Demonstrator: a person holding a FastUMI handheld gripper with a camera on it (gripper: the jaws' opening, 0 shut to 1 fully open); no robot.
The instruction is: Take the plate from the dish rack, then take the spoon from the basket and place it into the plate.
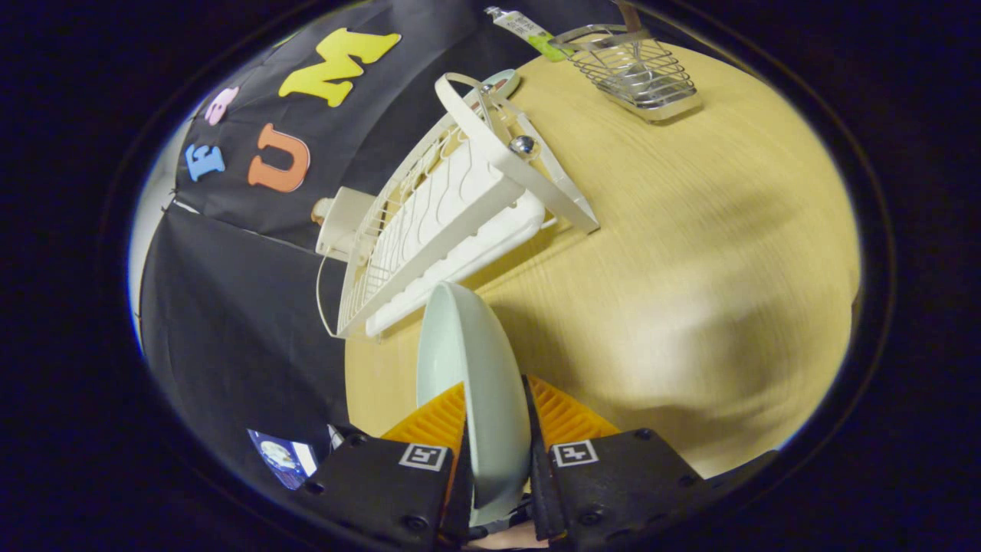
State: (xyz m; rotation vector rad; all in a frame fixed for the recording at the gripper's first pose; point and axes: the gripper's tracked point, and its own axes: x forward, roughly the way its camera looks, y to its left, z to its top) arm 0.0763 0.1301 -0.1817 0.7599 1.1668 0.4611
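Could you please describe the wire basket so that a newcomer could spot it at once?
On the light wooden table, look beyond the white dish rack, far ahead of the claw shut on the pale green plate. The small silver wire basket stands alone, the table's only bare-metal mesh.

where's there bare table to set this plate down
The jaws are shut on the plate. The widest bare table lies beyond the fingers, between the dish rack and the wire basket. It is crowded along the booth wall, where the rack stands.
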